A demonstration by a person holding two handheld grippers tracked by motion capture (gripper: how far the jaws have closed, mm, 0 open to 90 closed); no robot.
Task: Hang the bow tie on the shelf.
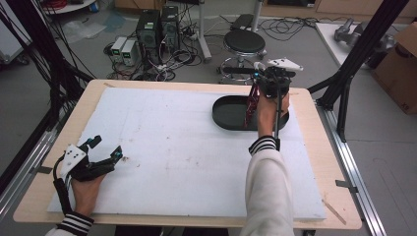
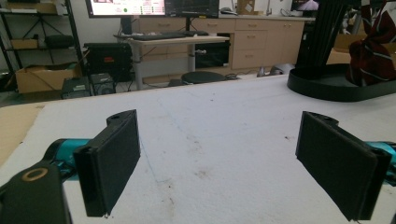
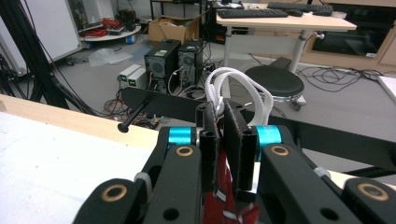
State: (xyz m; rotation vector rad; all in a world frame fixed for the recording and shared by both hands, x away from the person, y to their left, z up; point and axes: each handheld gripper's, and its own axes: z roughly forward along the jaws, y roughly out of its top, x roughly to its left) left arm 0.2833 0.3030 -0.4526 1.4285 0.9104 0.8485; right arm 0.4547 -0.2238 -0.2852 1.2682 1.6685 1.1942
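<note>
My right gripper (image 1: 257,83) is raised over the black oval tray (image 1: 221,116) at the far right of the white foam board (image 1: 172,147). Its jaws are shut on a dark red striped cloth (image 1: 252,105), which hangs down toward the tray. In the right gripper view the gripper (image 3: 223,114) pinches the red cloth (image 3: 224,198), and white cord loops (image 3: 233,84) stick out beyond the jaws. My left gripper (image 1: 106,146) rests on the board near its left edge, open and holding nothing. In the left gripper view the gripper (image 2: 226,158) faces the tray (image 2: 317,88) and the cloth (image 2: 373,51).
The wooden table's rim (image 1: 59,147) borders the foam board. Black frame posts (image 1: 364,44) stand at the right, with cables (image 1: 29,54) at the left. Beyond the far edge are a black stool (image 1: 244,42) and computer towers (image 1: 157,27). A cardboard box (image 1: 401,69) sits on the floor at the right.
</note>
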